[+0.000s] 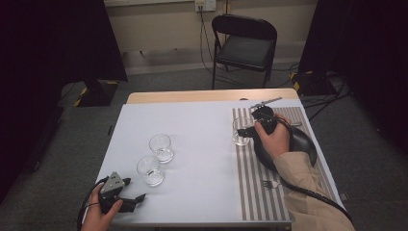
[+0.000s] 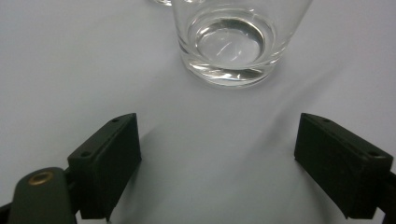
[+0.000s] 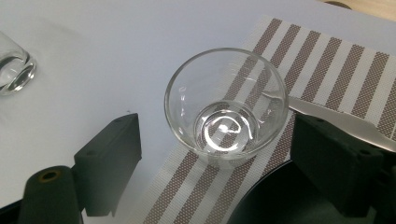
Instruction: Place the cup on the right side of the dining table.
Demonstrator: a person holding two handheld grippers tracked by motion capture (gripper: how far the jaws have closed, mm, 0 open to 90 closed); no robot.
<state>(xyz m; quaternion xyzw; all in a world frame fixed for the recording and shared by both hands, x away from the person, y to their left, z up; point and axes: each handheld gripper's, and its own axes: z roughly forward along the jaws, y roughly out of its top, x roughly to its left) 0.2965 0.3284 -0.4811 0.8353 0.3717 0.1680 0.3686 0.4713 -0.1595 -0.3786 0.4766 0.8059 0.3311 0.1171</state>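
1. Nearest our lens, the left gripper [image 2: 218,154] sits low over the white table [image 1: 202,144], jaws spread wide, nothing between them. We see the nearest glass [image 2: 236,39] just ahead of it, untouched; a second glass [image 1: 161,147] stands close behind that one.
2. We note the right gripper [image 3: 215,154] also spread wide, holding nothing, straddling the third glass [image 3: 226,108]. That glass stands upright on the left edge of the striped placemat [image 3: 327,65], beside the black plate [image 1: 300,142].
3. A knife [image 3: 336,119] lies behind the glass; a fork [image 1: 267,183] lies near the placemat's front.
4. Our judgement: one glass placed at the setting, apparently just released or about to be grasped; two glasses remain on the bare table.
5. We read no brands, labels or writing anywhere.
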